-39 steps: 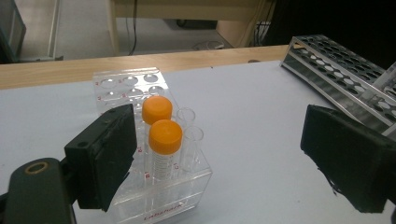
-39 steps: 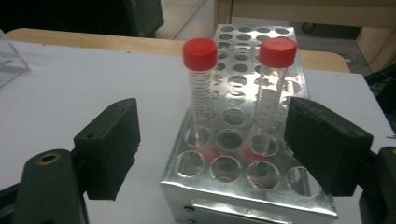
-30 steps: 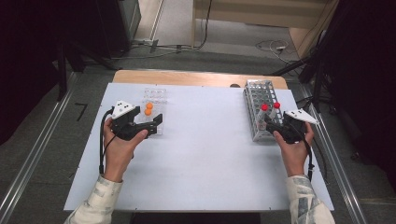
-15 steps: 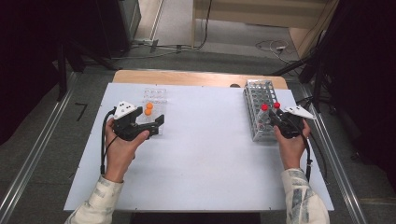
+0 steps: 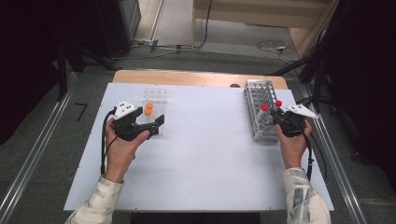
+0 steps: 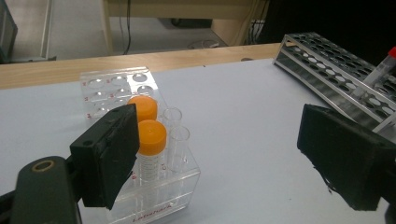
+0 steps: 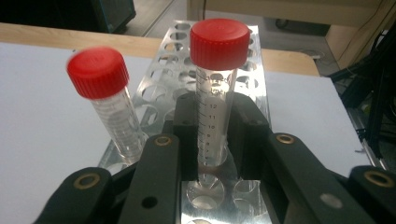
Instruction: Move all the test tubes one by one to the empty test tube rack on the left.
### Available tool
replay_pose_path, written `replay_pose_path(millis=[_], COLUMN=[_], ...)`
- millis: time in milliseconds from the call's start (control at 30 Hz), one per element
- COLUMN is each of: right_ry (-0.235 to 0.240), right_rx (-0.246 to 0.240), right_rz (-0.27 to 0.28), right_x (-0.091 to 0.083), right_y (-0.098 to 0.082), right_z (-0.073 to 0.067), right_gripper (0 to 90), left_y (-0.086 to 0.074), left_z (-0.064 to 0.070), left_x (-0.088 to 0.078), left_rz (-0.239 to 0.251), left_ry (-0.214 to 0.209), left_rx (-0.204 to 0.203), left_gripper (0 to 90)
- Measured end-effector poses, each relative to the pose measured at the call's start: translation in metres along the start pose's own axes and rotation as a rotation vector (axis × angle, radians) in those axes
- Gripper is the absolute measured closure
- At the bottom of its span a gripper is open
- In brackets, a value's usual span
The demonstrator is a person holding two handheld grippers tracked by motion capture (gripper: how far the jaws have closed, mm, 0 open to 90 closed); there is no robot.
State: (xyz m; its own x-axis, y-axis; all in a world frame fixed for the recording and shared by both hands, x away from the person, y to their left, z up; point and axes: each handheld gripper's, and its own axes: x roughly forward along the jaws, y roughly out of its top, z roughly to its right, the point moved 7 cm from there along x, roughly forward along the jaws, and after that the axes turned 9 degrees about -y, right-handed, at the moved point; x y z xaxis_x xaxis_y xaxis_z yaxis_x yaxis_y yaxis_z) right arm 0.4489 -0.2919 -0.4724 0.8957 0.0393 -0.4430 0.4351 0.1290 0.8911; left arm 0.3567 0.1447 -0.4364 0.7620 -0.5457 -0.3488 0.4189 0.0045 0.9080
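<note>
Right claw [image 7: 212, 135]: has just been closing, now clenched on the red-capped tube [image 7: 215, 88], low on its barrel, likely to lift it.
Metal rack [image 7: 184, 100]: beneath that claw, holding the tube upright.
Second red tube [image 7: 107, 100]: just left, leaning.
Left claw [image 6: 224, 158]: released, steadying nothing; clear rack [image 6: 154, 186] with orange-capped tubes [image 6: 150, 140] beside one jaw.

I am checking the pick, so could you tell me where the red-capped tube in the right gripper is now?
In the high view, the red-capped tube stands in the metal rack at the table's right, clamped by the right gripper, beside a second red-capped tube.
</note>
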Motion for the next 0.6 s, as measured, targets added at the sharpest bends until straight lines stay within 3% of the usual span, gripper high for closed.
replay_pose_path(millis=[367,600], right_ry=[0.022,0.032], right_rx=[0.001,-0.008], right_rz=[0.075,0.092], right_x=[-0.029,-0.045], right_y=[0.034,0.038], right_z=[0.003,0.002], right_gripper=[71.6,71.6], left_y=[-0.001,0.0], left_z=[0.001,0.001], left_x=[0.0,0.0], left_rz=[-0.006,-0.003], left_ry=[-0.003,-0.004], left_rx=[0.003,0.001], left_gripper=[13.0,13.0])
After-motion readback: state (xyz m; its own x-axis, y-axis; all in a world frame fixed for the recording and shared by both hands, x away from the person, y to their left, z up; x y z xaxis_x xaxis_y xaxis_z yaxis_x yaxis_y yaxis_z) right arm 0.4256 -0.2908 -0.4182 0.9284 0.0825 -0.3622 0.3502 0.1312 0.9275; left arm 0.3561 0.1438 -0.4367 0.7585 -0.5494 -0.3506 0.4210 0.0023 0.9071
